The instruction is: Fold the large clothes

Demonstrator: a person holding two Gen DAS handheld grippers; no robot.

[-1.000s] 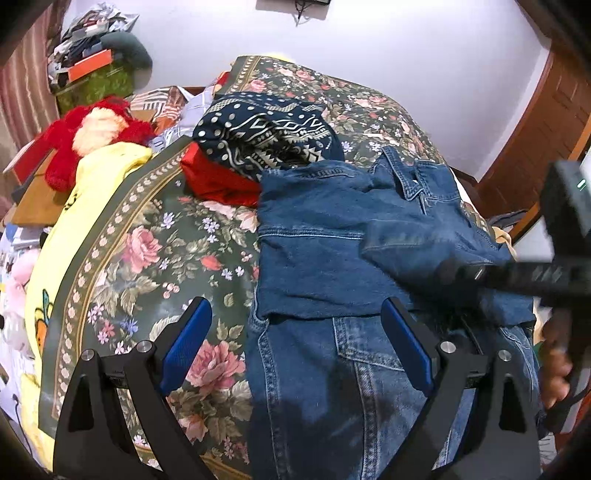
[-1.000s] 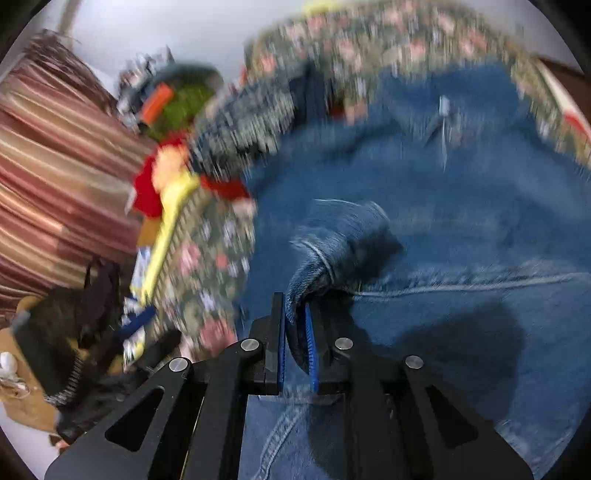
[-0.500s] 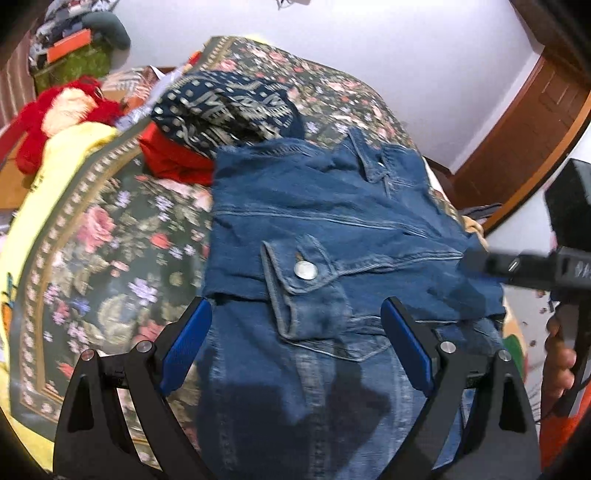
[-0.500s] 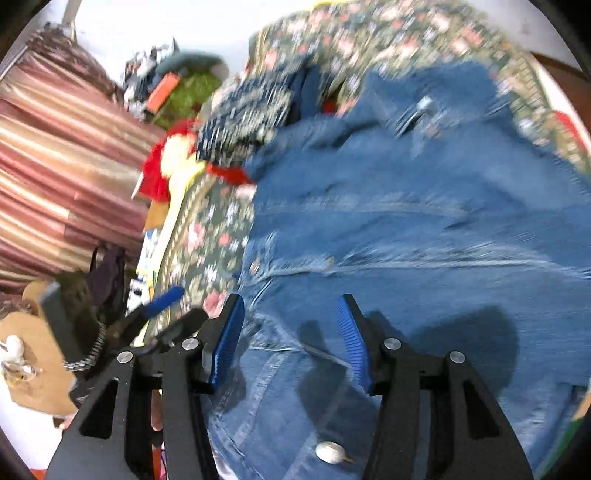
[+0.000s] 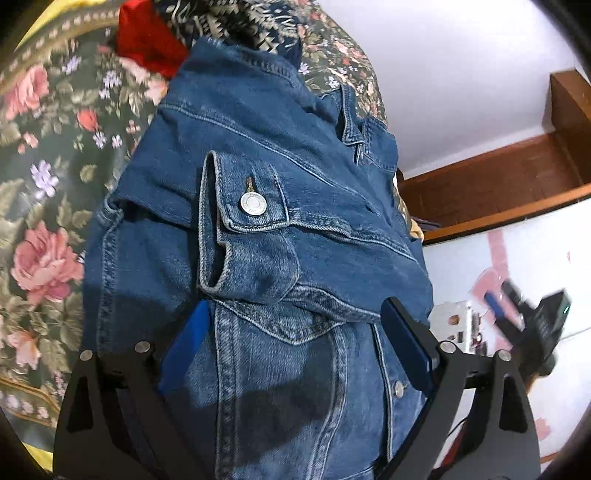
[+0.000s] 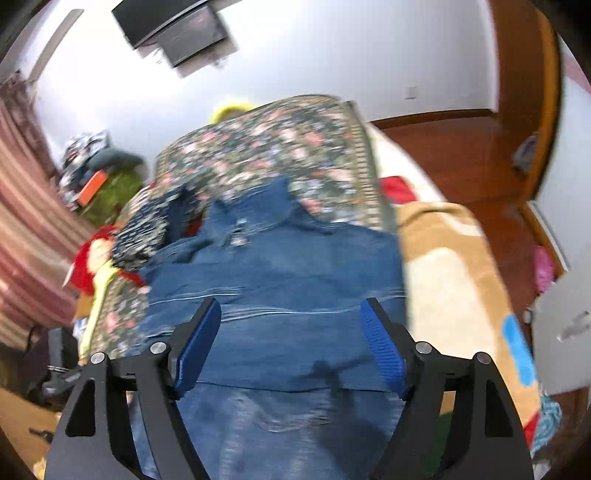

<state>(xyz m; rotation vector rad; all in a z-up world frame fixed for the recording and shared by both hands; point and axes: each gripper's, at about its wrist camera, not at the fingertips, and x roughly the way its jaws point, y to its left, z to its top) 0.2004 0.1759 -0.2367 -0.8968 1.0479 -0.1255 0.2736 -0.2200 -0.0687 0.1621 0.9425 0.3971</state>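
While the sleeve [image 5: 255, 236] is lying folded over the jean jacket [image 5: 258, 369] near the bed's [image 5: 40, 192] right edge, I am holding my left gripper [image 5: 295, 350] and right gripper [image 6: 290, 345] spread wide, pinching nothing, thinking more folding is waiting.

A bed covered by a dark green spread printed with pink roses [image 5: 40, 155] carries everything. A blue denim jacket [image 5: 258, 229] lies on the spread, partly folded, with 1 buttoned sleeve cuff [image 5: 247, 236] laid across its front. Just beyond its collar a crumpled red cloth [image 5: 147, 40] rests on the spread, with a navy and white patterned cloth [image 5: 236, 18] against it. In the right wrist view a tan and cream blanket [image 6: 443, 266] lies beside the jacket [image 6: 280, 280] at the spread's [image 6: 273, 155] edge
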